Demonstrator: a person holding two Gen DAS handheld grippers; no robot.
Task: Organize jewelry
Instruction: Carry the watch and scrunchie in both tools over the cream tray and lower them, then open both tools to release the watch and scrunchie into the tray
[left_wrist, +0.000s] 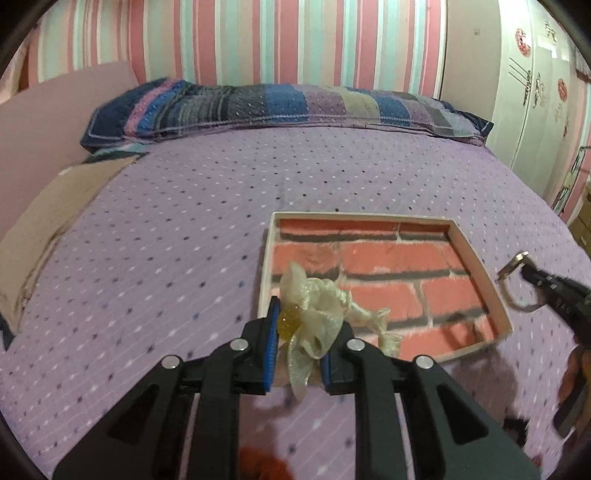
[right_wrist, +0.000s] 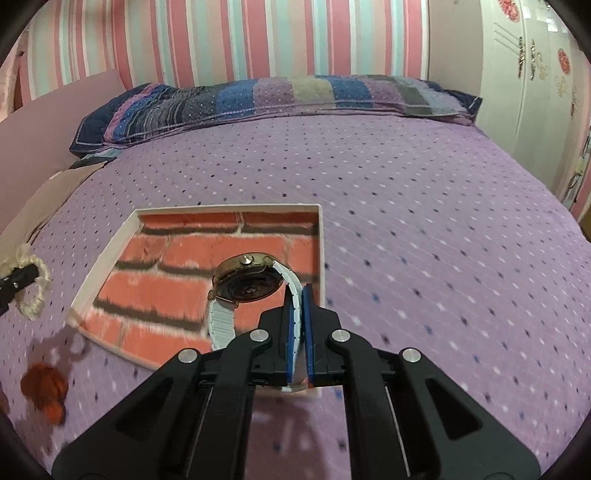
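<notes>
My left gripper (left_wrist: 308, 326) is shut on a cream ribbon bow (left_wrist: 321, 306) with an amber bead, held above the near left corner of a shallow white box (left_wrist: 476, 254) lined with a red brick pattern. My right gripper (right_wrist: 298, 295) is shut on the white strap of a gold-cased watch (right_wrist: 247, 284), which hangs over the right side of the same box (right_wrist: 107, 254). In the left wrist view the right gripper (left_wrist: 532, 277) shows at the far right with the watch (left_wrist: 513, 280) edge-on. In the right wrist view the left gripper (right_wrist: 18, 277) and bow (right_wrist: 35, 291) sit at the left edge.
The box lies on a purple dotted bedspread (left_wrist: 184, 221). A striped pillow (left_wrist: 280, 107) lies along the far edge against the striped wall. An orange fuzzy item (right_wrist: 44, 391) lies on the bed near left of the box. A white wardrobe (right_wrist: 528, 74) stands to the right.
</notes>
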